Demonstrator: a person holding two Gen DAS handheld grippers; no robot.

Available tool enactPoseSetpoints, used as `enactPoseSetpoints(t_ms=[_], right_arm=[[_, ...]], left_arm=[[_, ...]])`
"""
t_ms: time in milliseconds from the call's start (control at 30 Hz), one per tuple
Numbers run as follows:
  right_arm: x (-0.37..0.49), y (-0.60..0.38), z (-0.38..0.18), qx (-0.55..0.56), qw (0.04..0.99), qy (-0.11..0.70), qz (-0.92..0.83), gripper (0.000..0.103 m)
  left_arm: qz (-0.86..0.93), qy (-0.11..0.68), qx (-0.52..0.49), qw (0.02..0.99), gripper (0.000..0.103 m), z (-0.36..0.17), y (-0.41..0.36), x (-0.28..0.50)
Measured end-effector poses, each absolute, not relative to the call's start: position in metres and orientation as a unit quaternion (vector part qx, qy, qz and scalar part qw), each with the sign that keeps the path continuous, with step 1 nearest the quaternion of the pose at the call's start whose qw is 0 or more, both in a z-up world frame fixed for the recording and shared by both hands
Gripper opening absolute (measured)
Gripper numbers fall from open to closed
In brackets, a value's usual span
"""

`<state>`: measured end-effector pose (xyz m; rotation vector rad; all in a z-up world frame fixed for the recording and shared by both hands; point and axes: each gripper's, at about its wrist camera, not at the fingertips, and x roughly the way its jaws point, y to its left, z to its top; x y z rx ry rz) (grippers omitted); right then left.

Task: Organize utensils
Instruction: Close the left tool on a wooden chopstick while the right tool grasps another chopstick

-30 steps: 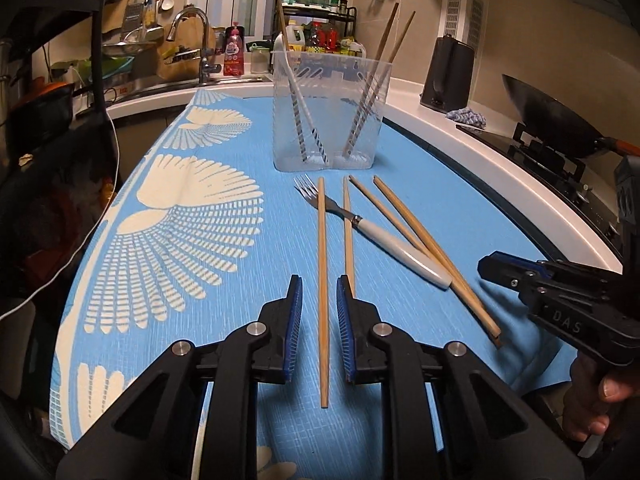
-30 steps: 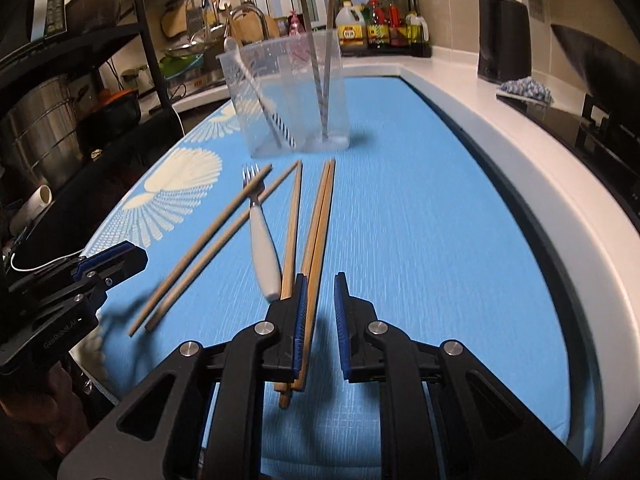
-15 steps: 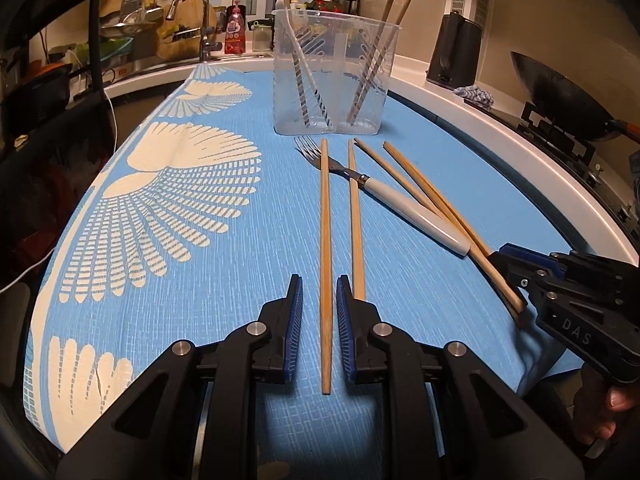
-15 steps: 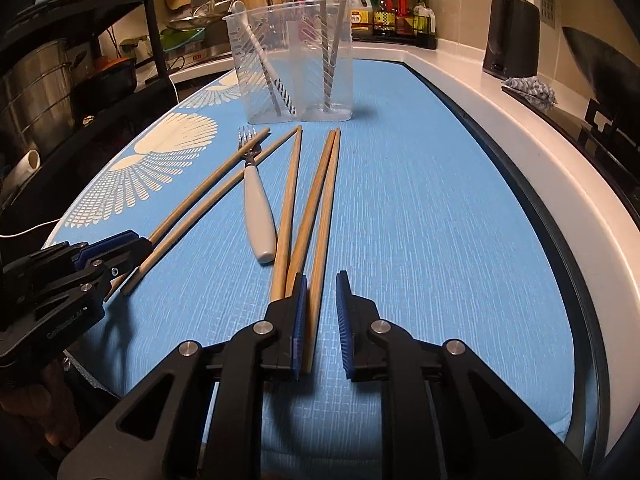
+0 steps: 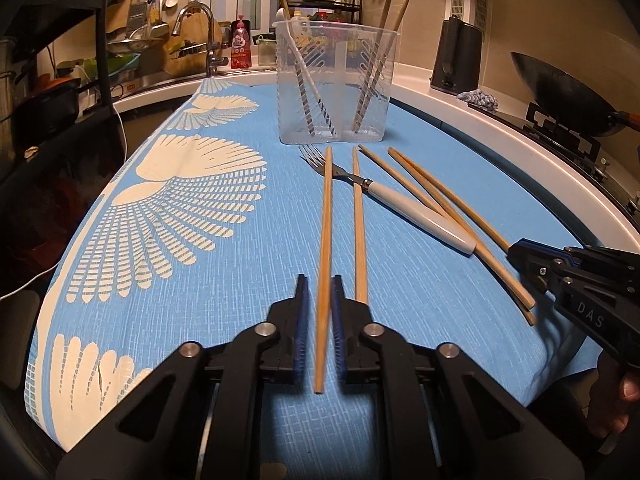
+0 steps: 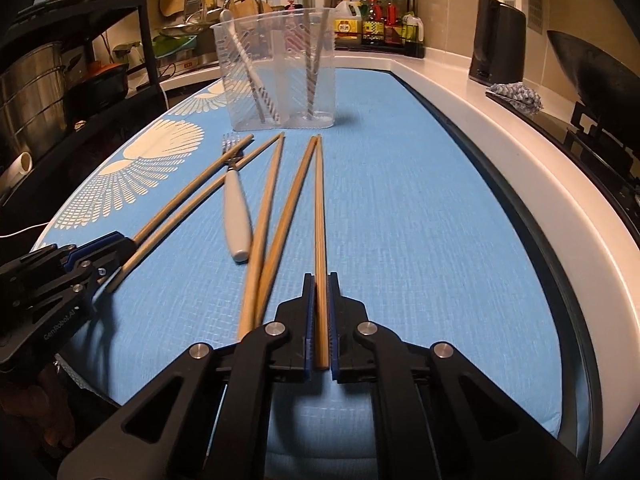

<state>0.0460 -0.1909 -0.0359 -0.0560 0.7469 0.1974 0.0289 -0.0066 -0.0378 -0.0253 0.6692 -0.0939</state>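
Several wooden chopsticks and a white-handled fork (image 5: 412, 210) lie on the blue cloth (image 5: 240, 272) before a clear plastic utensil holder (image 5: 335, 82) that holds chopsticks and a white spoon. My left gripper (image 5: 319, 280) straddles the leftmost chopstick (image 5: 326, 220), jaws narrow with small gaps at the stick. My right gripper (image 6: 320, 278) is shut on the rightmost chopstick (image 6: 319, 208), which lies flat. The fork (image 6: 236, 208) and the holder (image 6: 276, 68) also show in the right wrist view. Each gripper shows in the other's view.
A black kettle (image 5: 458, 60) and a grey cloth (image 5: 478, 100) sit on the white counter at the back right. A wok (image 5: 568, 96) stands on the stove at right. A sink, tap and racks of pots are at the left. Bottles (image 6: 376, 20) line the back.
Both grippers have moved forward along their chopsticks. The right jaws have closed onto the rightmost chopstick. The left jaws now frame the leftmost chopstick more closely.
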Motion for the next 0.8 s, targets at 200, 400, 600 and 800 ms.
enactPoseSetpoints(t_ms=[200, 400, 600, 800], right_arm=[[0.048, -0.206, -0.036, -0.018, 0.929, 0.360, 0.083, 0.006], [0.044, -0.209, -0.038, -0.014, 0.932, 0.353, 0.083, 0.010], [0.037, -0.210, -0.040, -0.013, 0.936, 0.340, 0.085, 0.010], [0.034, -0.210, -0.041, -0.013, 0.939, 0.333, 0.084, 0.010]], left_arm=[[-0.006, 0.309, -0.024, 0.951, 0.007, -0.032, 0.006, 0.027], [-0.006, 0.322, -0.031, 0.946, 0.007, -0.038, 0.010, 0.030], [-0.004, 0.319, -0.032, 0.947, 0.007, -0.039, 0.010, 0.028], [-0.002, 0.317, -0.030, 0.948, 0.007, -0.040, 0.009, 0.026]])
